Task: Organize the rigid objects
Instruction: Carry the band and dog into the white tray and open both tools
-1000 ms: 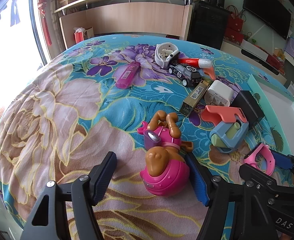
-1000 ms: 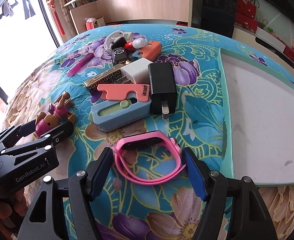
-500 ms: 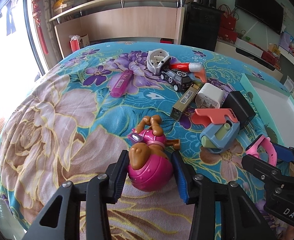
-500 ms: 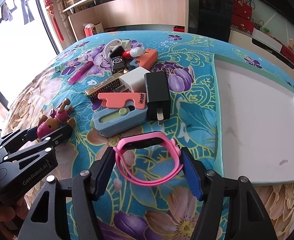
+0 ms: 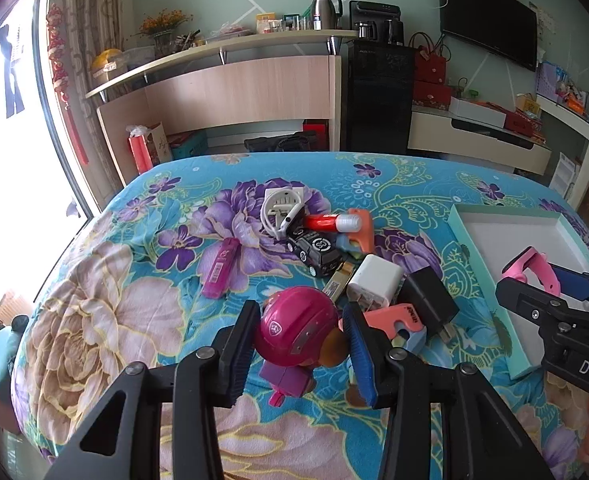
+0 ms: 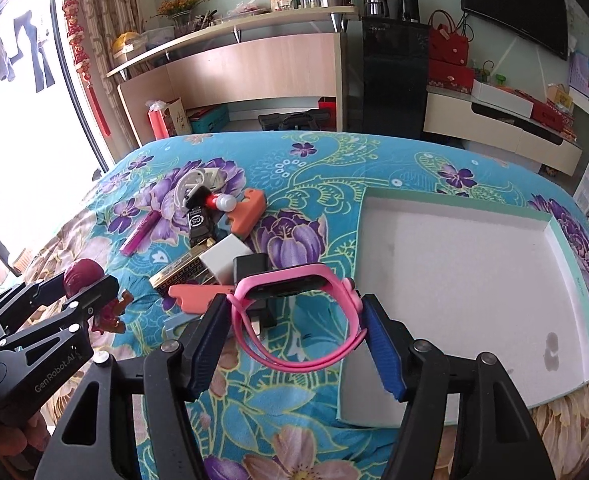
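Left wrist view, item one: we are pinching the pink-helmeted toy dog (image 5: 298, 334) in the left gripper (image 5: 300, 350), both blue pads pressing its helmet, the body hanging below, clear of the floral blanket (image 5: 106, 320).

Right wrist view, item two: we are clamping the pink watch band (image 6: 298, 316) in the right gripper (image 6: 296, 340), its loop spanning pad to pad, just short of the tray's near corner.

Handling note: we are judging the carry as the step in hand. The helmet is round and slick, so we are favouring a level, unhurried transfer; the band is springy, so a gentle squeeze seems best.

Container: the teal-rimmed tray (image 6: 578, 280), white floor, is lying empty to the right.

Remaining stock: the toy car (image 5: 316, 250), white charger (image 5: 374, 280), black adapter (image 5: 430, 300) and purple lighter (image 5: 220, 266) are waiting in the pile, outside the tray.
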Available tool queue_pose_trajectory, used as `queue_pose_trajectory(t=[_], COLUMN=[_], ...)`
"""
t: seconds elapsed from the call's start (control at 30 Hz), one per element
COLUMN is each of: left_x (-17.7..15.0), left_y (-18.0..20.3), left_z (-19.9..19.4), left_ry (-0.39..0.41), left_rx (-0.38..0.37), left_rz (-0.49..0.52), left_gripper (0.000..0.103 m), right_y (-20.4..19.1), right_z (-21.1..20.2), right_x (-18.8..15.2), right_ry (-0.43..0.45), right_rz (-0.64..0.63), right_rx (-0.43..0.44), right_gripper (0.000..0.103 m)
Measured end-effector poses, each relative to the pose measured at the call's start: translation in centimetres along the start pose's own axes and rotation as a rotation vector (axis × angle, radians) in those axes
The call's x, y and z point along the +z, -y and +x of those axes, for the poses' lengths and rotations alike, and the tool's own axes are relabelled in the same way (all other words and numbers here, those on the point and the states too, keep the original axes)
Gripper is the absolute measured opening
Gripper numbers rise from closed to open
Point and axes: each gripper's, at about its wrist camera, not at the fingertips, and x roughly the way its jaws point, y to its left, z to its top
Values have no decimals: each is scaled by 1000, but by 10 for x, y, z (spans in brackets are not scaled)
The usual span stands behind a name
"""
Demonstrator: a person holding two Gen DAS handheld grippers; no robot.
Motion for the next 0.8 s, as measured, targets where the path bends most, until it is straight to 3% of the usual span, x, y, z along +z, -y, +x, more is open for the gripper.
queue_pose_trajectory(t=[0.4, 0.53, 0.8], left_x=[55, 59, 59], left_y=[102, 133, 187], left_z=[14, 24, 44], left_ry=[39, 25, -5], left_rx=[-94, -122, -156], left_rz=[188, 207, 249], left_gripper=[46, 46, 46], right_y=[79, 116, 182], right_z=[2, 0, 5], right_x=[37, 25, -11], right_ry=[25, 43, -16], right_rz=[138, 231, 345], right_rx=[-99, -178, -338], right_gripper=[67, 67, 67])
